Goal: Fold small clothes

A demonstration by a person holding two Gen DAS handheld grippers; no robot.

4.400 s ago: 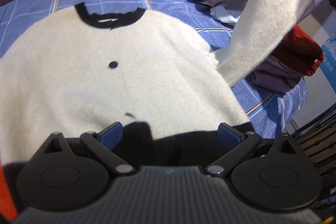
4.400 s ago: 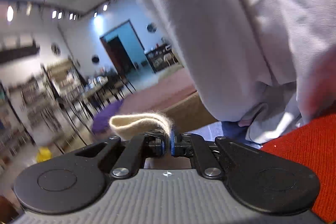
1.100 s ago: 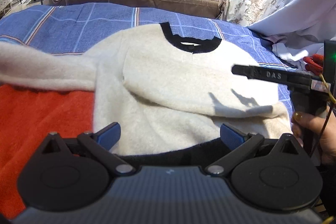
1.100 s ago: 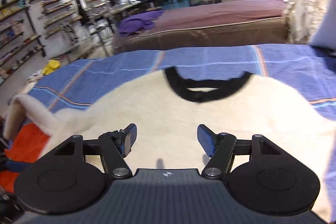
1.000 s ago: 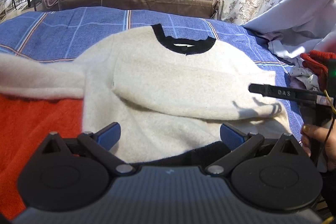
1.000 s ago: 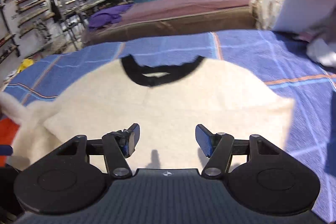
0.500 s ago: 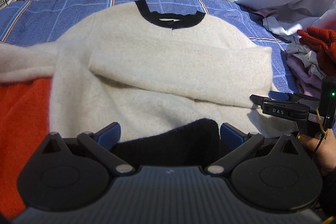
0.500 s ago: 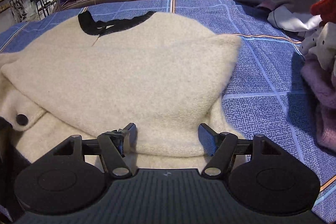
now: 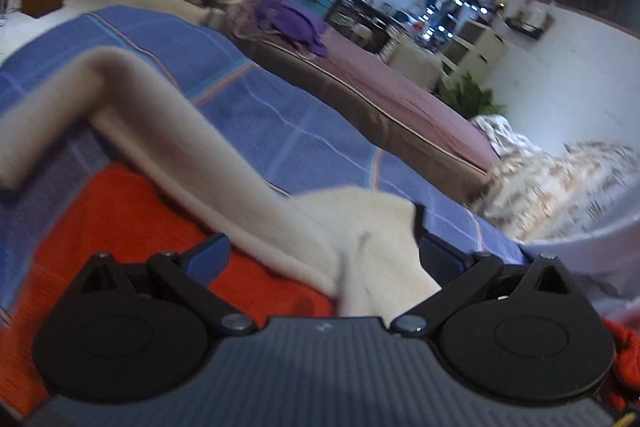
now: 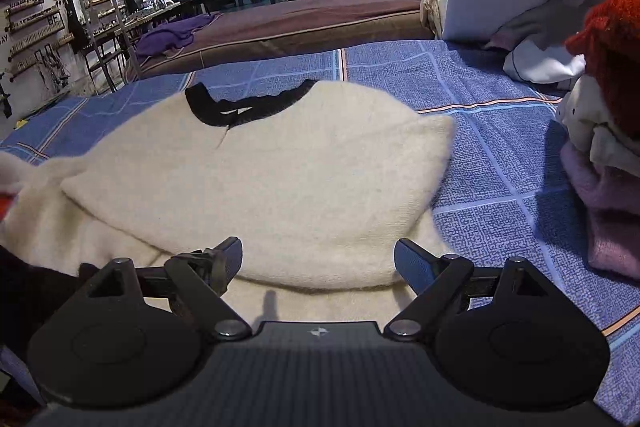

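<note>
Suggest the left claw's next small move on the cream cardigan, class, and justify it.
Probably close the left claw on the unfolded sleeve: its jaws are open with cream knit between them, that sleeve stretches out over the blue bedspread, while the other sleeve already lies folded across the body.

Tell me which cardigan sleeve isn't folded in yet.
The left sleeve: it stretches out across the orange garment and blue bedsheet. The right sleeve lies across the body.

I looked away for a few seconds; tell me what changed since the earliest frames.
The right tool let go of the sweater's right sleeve, now folded across the cream sweater's body. The left tool swung toward the unfolded left sleeve lying over an orange garment. The left tool stayed open.
</note>
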